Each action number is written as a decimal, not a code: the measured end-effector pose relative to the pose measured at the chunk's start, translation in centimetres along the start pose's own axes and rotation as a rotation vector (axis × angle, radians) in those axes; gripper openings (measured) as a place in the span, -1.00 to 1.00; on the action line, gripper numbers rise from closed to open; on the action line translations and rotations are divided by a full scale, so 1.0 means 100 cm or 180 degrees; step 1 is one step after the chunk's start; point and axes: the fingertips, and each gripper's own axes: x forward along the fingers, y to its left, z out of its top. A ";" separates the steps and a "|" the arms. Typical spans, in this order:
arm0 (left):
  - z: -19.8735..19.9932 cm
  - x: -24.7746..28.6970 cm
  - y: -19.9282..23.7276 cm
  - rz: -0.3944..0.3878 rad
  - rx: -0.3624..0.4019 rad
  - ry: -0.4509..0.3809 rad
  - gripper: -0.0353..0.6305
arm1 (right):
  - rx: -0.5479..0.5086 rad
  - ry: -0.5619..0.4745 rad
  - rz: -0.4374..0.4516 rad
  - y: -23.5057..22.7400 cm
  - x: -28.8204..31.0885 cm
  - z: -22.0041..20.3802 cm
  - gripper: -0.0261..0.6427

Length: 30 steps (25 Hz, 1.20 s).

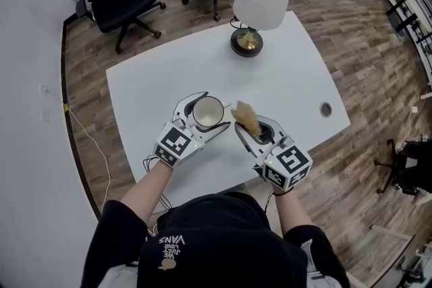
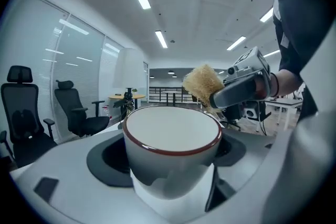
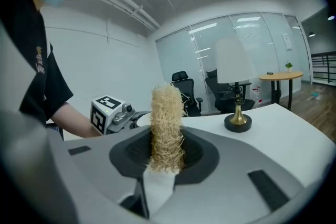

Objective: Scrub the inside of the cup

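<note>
Left gripper (image 1: 204,117) clamps the cup (image 2: 172,134), right gripper (image 1: 254,132) pinches the scrubber (image 1: 245,117): steer it squarely inside, cup steady.

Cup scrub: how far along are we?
Done: the left gripper has its jaws shut on the cup, and the right gripper has the scrubber clamped in its jaws. In hand: the scrubber sits just beside the cup's rim, outside it. Left: putting it in and scrubbing the inside. No contact with the inner wall shows yet.
</note>
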 end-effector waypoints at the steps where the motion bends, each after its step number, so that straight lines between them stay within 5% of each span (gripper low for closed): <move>1: -0.001 0.002 0.003 0.0025 -0.0032 -0.0038 0.35 | 0.0017 -0.0032 -0.0024 -0.003 0.000 0.000 -0.64; 6: -0.018 0.012 0.015 0.0145 -0.0210 -0.0100 0.35 | 0.0315 -0.0192 -0.0115 -0.018 0.000 -0.006 -0.64; 17: -0.067 0.032 0.020 0.0239 -0.0492 0.0081 0.35 | 0.0425 -0.0085 -0.0189 -0.039 -0.007 -0.030 -0.64; 30: -0.084 0.041 0.018 0.0227 -0.0406 0.0188 0.35 | 0.0293 0.0041 -0.0147 -0.042 -0.004 -0.032 -0.64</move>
